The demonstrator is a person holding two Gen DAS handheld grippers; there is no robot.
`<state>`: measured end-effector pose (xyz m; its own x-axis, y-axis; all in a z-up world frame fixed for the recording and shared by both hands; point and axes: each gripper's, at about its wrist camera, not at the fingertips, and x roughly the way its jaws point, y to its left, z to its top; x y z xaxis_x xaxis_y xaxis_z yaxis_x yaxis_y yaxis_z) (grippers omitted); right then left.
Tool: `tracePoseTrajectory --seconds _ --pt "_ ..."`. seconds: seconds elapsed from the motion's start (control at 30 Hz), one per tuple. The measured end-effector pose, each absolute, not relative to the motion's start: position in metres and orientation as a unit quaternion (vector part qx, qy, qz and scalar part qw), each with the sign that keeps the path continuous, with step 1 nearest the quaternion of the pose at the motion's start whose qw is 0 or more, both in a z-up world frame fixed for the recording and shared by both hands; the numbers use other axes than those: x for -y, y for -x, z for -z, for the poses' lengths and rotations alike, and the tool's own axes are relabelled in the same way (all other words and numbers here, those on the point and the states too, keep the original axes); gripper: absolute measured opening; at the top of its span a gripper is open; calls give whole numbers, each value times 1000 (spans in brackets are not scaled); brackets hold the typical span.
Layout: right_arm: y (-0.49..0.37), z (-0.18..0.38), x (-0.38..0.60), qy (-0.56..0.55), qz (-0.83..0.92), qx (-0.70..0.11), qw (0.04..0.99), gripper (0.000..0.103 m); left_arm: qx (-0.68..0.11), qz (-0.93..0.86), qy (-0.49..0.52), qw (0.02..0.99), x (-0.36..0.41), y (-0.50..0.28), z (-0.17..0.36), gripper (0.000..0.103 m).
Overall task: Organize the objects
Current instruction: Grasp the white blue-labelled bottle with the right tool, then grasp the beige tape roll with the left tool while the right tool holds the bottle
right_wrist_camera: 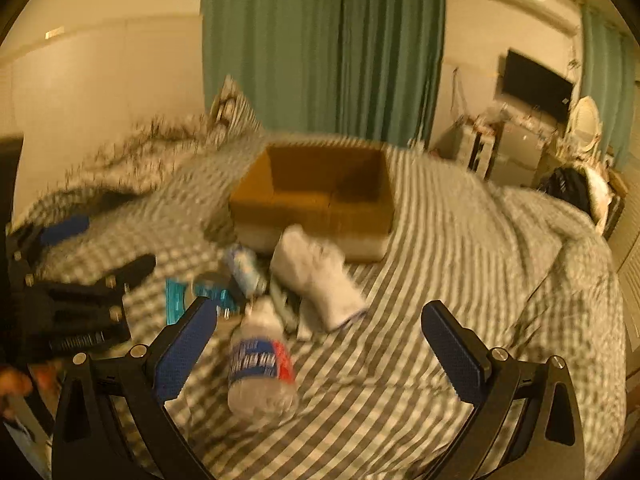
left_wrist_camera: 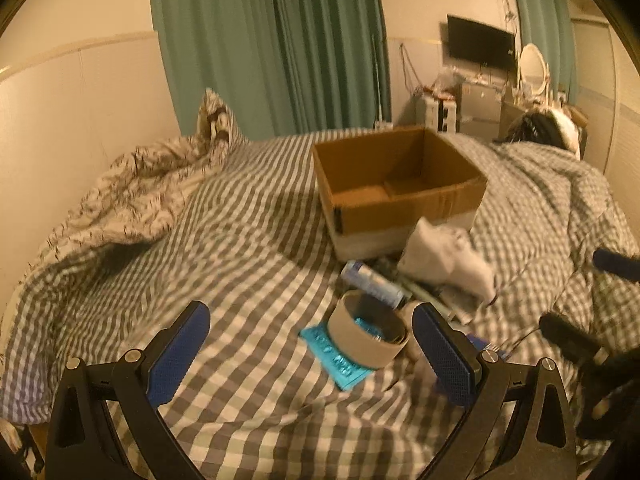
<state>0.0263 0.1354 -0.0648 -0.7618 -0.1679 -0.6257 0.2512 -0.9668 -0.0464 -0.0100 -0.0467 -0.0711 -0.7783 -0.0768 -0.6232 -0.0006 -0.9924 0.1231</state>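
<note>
Ahead of you the checked bedspread (left_wrist_camera: 248,216) runs wide and bare on the left, up to the rumpled quilt (left_wrist_camera: 132,196) by the wall, while the cardboard box (left_wrist_camera: 400,188) sits open-topped further back, with the clutter piled just before its near wall. Your left gripper (left_wrist_camera: 310,354) stands with its blue pads spread wide, holding nothing; the tape roll (left_wrist_camera: 366,334) lies between them, nearer the right pad, resting on a teal packet (left_wrist_camera: 338,358). Beyond it a tube (left_wrist_camera: 372,280) and a white sock (left_wrist_camera: 444,256) lie close to the box. Your right gripper (right_wrist_camera: 320,344) is likewise spread and bare, and a plastic water bottle (right_wrist_camera: 260,364) lies on the cover between its pads, closer to the left one, cap pointing toward the box. Only the right view shows that bottle; only the left view shows the box floor plainly. Both pictures are blurred.
</note>
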Motion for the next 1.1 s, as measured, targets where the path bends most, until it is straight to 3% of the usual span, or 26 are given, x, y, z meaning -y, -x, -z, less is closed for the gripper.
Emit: tracePoseTrajectory --seconds 0.23,0.4,0.43,0.77,1.1 --pt "-8 132 -108 -405 899 -89 145 93 59 928 -367 21 53 20 97 103" --pt "6 166 -101 -452 872 -74 173 70 50 923 -381 23 59 24 103 103" --pt "6 169 -101 -456 868 -67 185 62 49 922 -384 21 58 25 105 103" --pt "-5 125 -129 -415 887 -57 196 62 82 907 -412 0 34 38 114 103" --pt "7 106 -161 -394 904 -37 164 62 189 869 -457 -7 -4 78 152 103"
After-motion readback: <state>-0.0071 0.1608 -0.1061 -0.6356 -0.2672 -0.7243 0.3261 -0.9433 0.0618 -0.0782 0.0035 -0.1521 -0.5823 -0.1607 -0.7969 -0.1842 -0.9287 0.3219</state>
